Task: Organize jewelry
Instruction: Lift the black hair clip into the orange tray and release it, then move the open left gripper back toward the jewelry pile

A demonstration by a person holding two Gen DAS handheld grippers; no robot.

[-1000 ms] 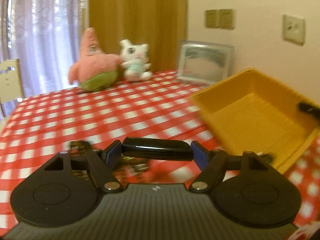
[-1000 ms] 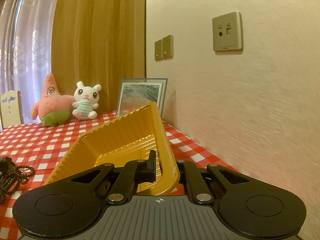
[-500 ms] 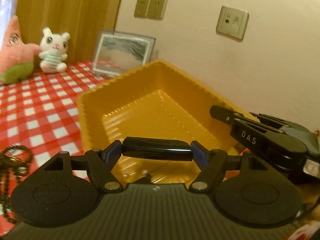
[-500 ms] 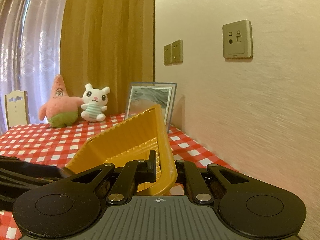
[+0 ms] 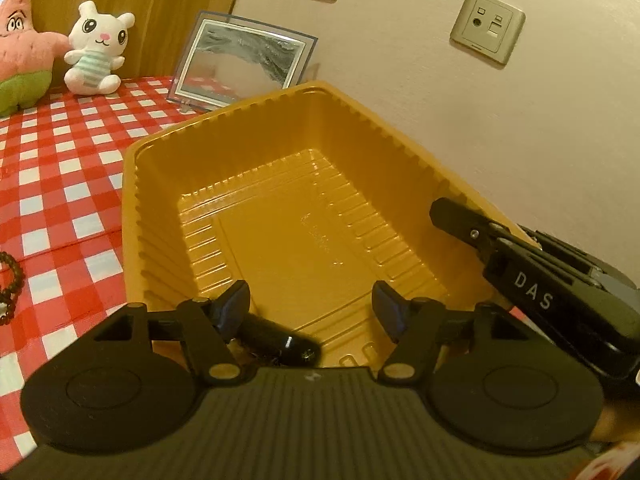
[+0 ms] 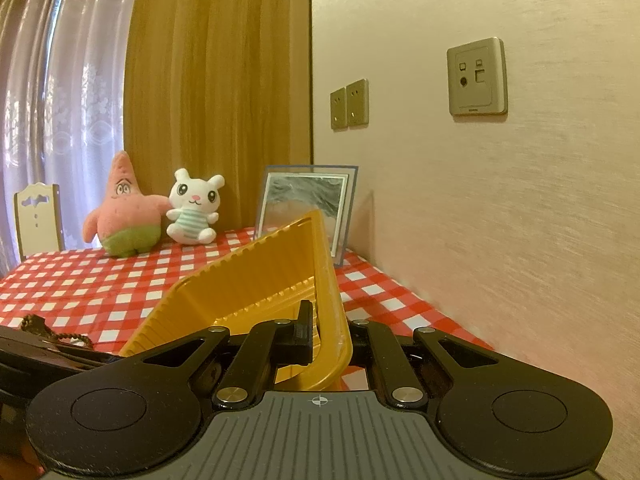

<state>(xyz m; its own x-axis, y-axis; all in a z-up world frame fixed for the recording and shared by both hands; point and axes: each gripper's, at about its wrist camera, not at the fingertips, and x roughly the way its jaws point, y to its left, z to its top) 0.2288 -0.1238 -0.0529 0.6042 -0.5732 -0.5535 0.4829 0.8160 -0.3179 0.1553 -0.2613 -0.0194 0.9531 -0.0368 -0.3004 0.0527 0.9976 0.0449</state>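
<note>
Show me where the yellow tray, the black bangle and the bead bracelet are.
yellow tray [image 5: 224, 128]: left wrist view, far rim.
black bangle [image 5: 280, 342]: left wrist view, glossy outer curve, inside the tray.
bead bracelet [image 5: 10, 280]: left wrist view, dark beads at the left edge.

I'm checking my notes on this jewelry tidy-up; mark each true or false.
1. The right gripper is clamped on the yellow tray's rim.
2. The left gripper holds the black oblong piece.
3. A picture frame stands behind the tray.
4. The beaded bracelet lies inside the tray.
1. True: the right gripper is shut on the yellow tray.
2. False: the black oblong piece lies loose at the tray's near end. The left gripper has just been closing its jaws, with nothing between them.
3. True: the picture frame stands by the wall.
4. False: the beaded bracelet lies on the tablecloth.
</note>
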